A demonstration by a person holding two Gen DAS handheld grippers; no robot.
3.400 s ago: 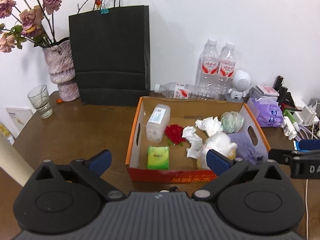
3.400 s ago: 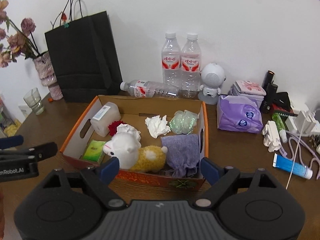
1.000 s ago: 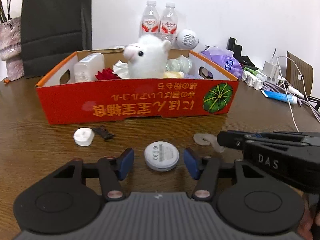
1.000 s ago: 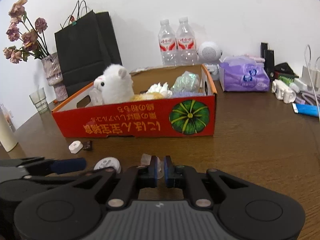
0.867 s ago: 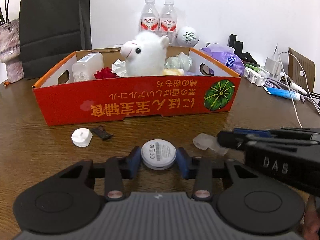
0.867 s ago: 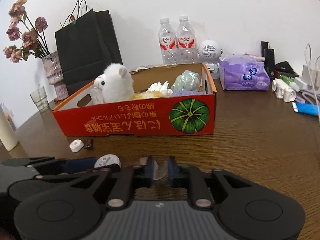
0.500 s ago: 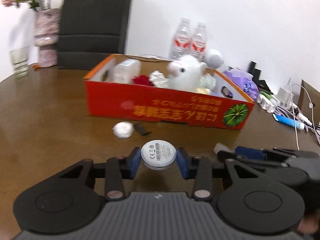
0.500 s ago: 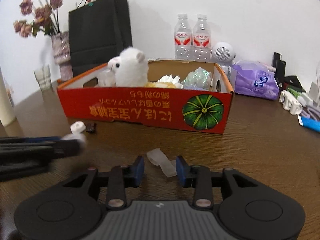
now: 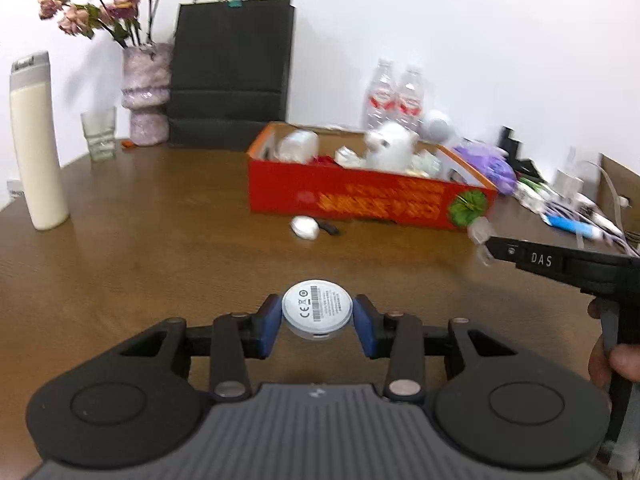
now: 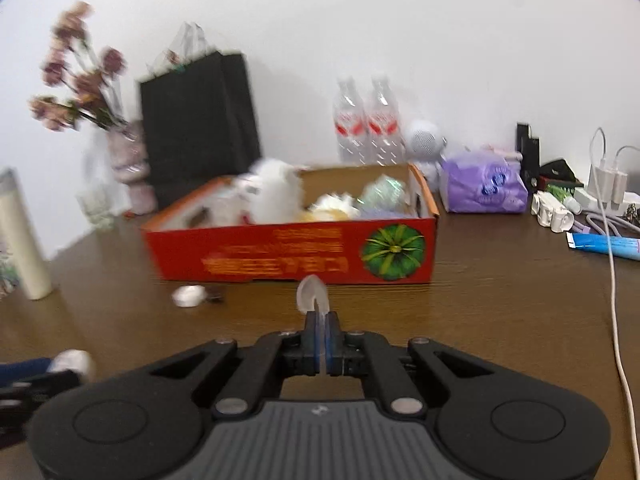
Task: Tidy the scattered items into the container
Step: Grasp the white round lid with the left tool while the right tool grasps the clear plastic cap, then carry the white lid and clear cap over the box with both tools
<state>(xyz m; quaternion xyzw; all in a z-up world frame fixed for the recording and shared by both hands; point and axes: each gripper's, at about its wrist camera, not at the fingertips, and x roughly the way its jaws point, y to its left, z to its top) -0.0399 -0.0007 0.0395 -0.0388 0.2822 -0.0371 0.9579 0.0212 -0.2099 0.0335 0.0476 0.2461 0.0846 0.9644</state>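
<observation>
Now, sweeping from the left of my left wrist view, I see a tall cream bottle [image 9: 37, 144] standing at about nine o'clock on the brown desk [image 9: 160, 220], a drinking glass [image 9: 99, 133] just past it, then a vase of dried roses [image 9: 145, 92] and a black paper bag [image 9: 231, 72] against the wall at eleven. At twelve to one o'clock sits the red cardboard box [image 9: 368, 196], already holding a white plush toy [image 9: 390, 148], a pale bottle and crumpled tissues. On the desk just in front of the box lie a small white cap [image 9: 305, 227] and a dark scrap [image 9: 329, 227] beside it.

My left gripper [image 9: 317, 320] is clamped on a round white disc [image 9: 317, 309]: both blue fingers [image 9: 269, 326] press its rim, and the disc is held off the desk, label side up, at six o'clock in the view.

Further right, at three o'clock, my right gripper [image 9: 486, 246] reaches in from the edge, a hand [image 9: 612, 360] behind it. In the right wrist view its fingers [image 10: 311, 334] are closed together on a clear plastic scrap [image 10: 313, 294], which sticks up from the tips and is clear of the desk, short of the box's front wall at twelve. Beyond the box at two o'clock lie a purple tissue pack [image 10: 482, 192], chargers and cables, and a blue tube [image 10: 604, 245].
</observation>
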